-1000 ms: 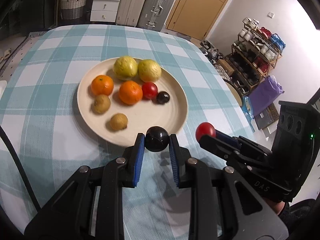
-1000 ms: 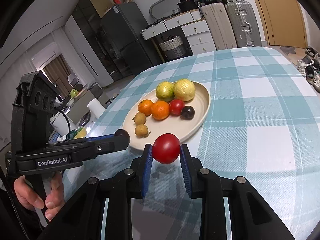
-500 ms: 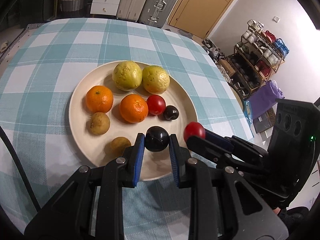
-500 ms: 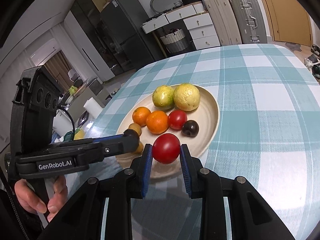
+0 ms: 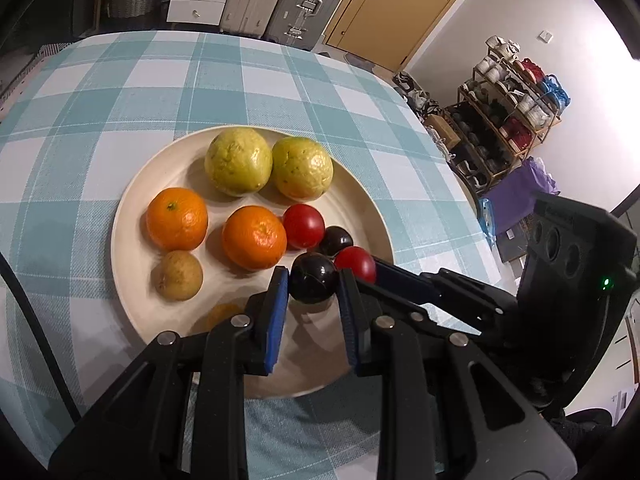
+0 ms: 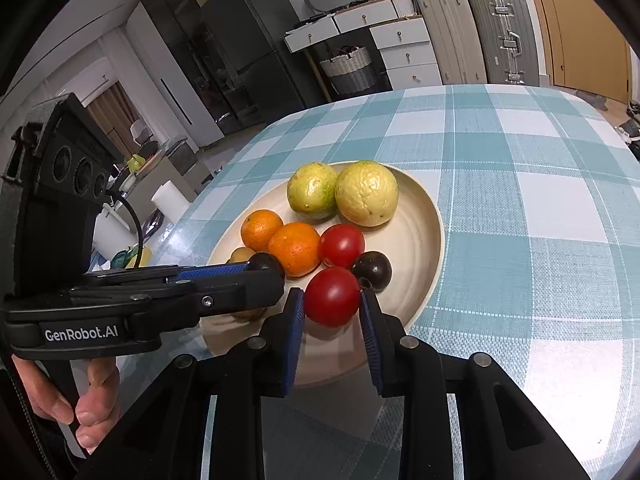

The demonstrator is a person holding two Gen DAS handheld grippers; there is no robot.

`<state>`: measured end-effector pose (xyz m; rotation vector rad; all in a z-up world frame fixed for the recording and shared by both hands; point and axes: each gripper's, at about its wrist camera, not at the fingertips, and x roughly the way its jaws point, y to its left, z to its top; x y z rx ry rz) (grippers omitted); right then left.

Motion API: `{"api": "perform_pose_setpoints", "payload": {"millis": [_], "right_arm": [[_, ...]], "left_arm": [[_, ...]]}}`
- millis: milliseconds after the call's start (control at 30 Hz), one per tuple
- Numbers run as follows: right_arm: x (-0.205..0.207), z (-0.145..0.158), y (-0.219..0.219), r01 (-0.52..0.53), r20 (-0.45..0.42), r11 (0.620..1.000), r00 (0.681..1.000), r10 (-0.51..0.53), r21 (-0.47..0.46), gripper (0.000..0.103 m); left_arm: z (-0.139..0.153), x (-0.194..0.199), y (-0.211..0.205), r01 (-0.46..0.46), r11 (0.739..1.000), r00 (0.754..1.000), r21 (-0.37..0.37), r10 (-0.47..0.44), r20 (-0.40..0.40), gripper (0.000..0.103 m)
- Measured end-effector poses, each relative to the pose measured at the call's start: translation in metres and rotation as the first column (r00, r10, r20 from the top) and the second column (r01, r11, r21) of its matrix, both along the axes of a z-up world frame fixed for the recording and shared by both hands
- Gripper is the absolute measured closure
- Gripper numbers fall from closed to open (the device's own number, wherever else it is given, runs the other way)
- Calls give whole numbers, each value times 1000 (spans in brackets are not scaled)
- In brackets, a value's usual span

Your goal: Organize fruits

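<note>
Two fruits are in my grip at once — my left gripper [image 5: 313, 286] is clamped on a dark plum [image 5: 313, 283], and my right gripper [image 6: 333, 302] is clamped on a red tomato [image 6: 332, 297]. Both hang low over the near part of the cream plate [image 5: 132, 200] on the checked tablecloth [image 5: 120, 80]; whether either fruit touches the plate I cannot tell.

What the next move turns on, as I judge it, is where each fruit's twin lies. Another tomato [image 6: 341, 245] and another dark plum [image 6: 372, 270] sit side by side just beyond my fingertips, toward the plate's middle, behind the oranges [image 5: 255, 237] and in front of the two yellow-green fruits [image 5: 239, 161]. My right gripper is the nearer of the two to that pair — its tomato sits just beside the resting plum. My left, just to its left, has bare plate beneath it. Round fruit has no long axis to mind, but it may roll on release.
</note>
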<state>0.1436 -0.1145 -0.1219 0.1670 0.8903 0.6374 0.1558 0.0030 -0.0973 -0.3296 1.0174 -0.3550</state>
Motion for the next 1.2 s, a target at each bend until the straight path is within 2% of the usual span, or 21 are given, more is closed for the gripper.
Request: {"api": "perform_pose_setpoints", "payload": {"millis": [133,233,567,633,700,733,833,933,1000,1067,1100,1200], "right_arm": [[3,0,-1,4,5,1000,1000,-4,0,73],[2,5,-4,17,27,1000,999,-17,2,57],[-15,23,-23,62,97,998,993,-64,23,54],[-20,28,-25,67,114,997,991,-70,24,54],[-27,34,-26,69,138,997,988,-72,28,52],[-29,36,-26,71,145,997,987,-74,28,50],[-37,42,-25,83,173,996,981,-85,19,32],[-47,48,-25,89,204,996,975,-93,28,31],[-52,52,-24,96,218,995,971,-100,27,26],[-60,58,-24,107,245,994,963,-110,27,16],[-64,60,-24,115,259,993,959,-118,28,16],[-71,67,-26,134,290,991,947,-136,26,11]], "left_arm": [[4,2,6,-25,999,1000,-26,25,15,81],[7,3,11,-40,998,999,-38,41,24,80],[20,-16,22,-81,997,995,-14,82,54,75],[23,-23,21,-84,996,994,7,83,71,67],[32,-35,19,-66,997,990,28,62,125,66],[36,-39,18,-62,998,988,32,57,146,61],[48,-55,14,-63,996,977,64,48,209,45],[56,-66,14,-77,994,969,81,55,239,42],[59,-72,15,-93,992,968,91,68,242,33],[63,-79,16,-118,986,964,116,85,253,24],[66,-83,16,-131,982,960,133,92,266,20],[75,-94,16,-143,977,950,156,92,297,17]]}}
